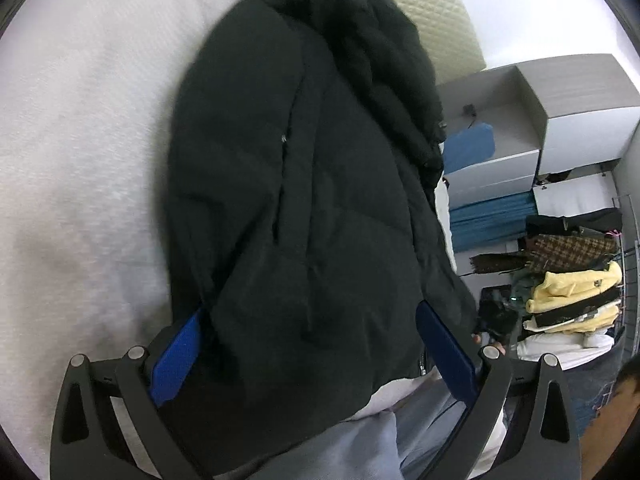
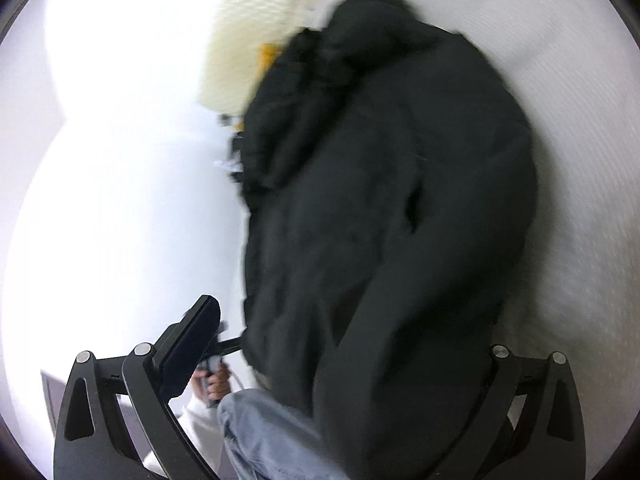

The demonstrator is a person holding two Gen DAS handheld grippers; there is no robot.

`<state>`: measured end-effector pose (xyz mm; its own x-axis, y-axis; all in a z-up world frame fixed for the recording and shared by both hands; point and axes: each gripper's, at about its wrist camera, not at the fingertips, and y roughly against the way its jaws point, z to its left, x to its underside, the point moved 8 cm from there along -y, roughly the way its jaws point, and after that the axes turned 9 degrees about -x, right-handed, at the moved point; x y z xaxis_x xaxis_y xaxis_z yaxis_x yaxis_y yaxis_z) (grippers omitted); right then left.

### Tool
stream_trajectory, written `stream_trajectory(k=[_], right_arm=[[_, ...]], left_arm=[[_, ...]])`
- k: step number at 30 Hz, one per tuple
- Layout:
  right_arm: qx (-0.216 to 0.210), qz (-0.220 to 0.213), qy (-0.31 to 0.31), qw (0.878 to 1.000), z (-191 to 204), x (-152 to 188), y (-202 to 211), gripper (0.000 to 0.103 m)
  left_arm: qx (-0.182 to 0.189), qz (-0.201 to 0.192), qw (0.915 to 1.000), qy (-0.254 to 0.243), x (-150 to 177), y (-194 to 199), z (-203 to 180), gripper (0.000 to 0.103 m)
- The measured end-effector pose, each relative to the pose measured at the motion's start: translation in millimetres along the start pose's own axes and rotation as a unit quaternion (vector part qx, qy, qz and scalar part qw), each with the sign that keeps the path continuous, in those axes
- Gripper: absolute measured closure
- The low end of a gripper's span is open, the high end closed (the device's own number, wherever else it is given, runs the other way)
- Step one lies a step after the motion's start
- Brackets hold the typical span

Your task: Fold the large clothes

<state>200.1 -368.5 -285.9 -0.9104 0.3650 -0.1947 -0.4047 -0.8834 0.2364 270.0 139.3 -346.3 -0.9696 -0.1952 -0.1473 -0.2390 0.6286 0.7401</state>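
While left gripper (image 1: 308, 344) gapes, black jacket (image 1: 304, 184) (puffy) lies between.

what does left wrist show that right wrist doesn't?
Only left wrist: grey shelves, a blue cushion, a heap of clothes including yellow ones, and the left tool with blue pads, open astride the coat's hem.

Only right wrist: a hand gripping a handle, and blurred jeans.

Both: the black coat on the white bed and a cream quilted pillow.

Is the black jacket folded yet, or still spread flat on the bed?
Partly folded: the black jacket lies on the white bed as a narrow, bunched bundle, no sleeves spread out to the sides. Whether the fold is finished, cannot tell.
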Motion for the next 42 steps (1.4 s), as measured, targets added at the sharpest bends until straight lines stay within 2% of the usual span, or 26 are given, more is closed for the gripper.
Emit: stream_trajectory(k=[3, 6, 8, 11, 13, 15, 16, 18, 22, 29, 34, 42], right_arm=[[0.006, 0.003, 0.005, 1.0, -2.2, 0.7, -1.3, 0.0], [0.049, 0.016, -0.045, 0.998, -38.3, 8.0, -3.7, 0.005], [0.074, 0.023, -0.087, 0.993, -63.1, 16.7, -4.7, 0.015], [0.08, 0.027, -0.105, 0.991, -73.8, 21.8, -7.5, 0.03], [0.068, 0.022, -0.087, 0.994, -64.0, 19.3, -6.8, 0.063], [0.051, 0.009, -0.062, 0.997, -45.3, 13.8, -2.6, 0.079], [0.047, 0.006, -0.049, 0.998, -37.6, 11.8, 1.1, 0.087], [0.039, -0.003, -0.026, 0.999, -17.5, 8.9, 5.7, 0.091], [0.027, -0.011, 0.017, 0.999, 16.0, 10.0, 20.1, 0.095], [0.004, -0.024, 0.069, 0.997, 70.7, 21.8, 39.9, 0.095], [-0.014, -0.031, 0.099, 0.995, 100.1, 34.8, 56.2, 0.096], [-0.029, -0.042, 0.114, 0.992, 126.1, 49.6, 75.9, 0.096]], left_arm=[[-0.019, 0.018, 0.9996, 0.009, -5.2, -17.5, -2.8, 0.011], [-0.035, 0.024, 0.999, 0.013, -10.0, -31.3, -3.3, 0.026], [-0.039, 0.022, 0.9986, 0.026, -11.5, -36.1, 1.0, 0.044], [-0.038, 0.012, 0.9978, 0.053, -11.8, -35.0, 7.4, 0.065], [-0.032, -0.001, 0.9974, 0.065, -11.5, -29.0, 5.8, 0.075], [-0.027, -0.012, 0.9973, 0.066, -9.4, -17.6, 2.5, 0.084], [-0.024, -0.019, 0.997, 0.071, -9.4, -10.7, -1.3, 0.088], [-0.017, -0.035, 0.9962, 0.078, -10.6, 3.8, -5.5, 0.093], [0.008, -0.075, 0.9938, 0.081, -8.4, 46.1, -23.0, 0.101], [0.033, -0.132, 0.9888, 0.062, 11.6, 128.1, -49.9, 0.103], [0.013, -0.144, 0.9881, 0.051, 34.2, 163.0, -51.2, 0.103], [0.022, -0.16, 0.9845, 0.067, 72.9, 203.9, -34.9, 0.103]])
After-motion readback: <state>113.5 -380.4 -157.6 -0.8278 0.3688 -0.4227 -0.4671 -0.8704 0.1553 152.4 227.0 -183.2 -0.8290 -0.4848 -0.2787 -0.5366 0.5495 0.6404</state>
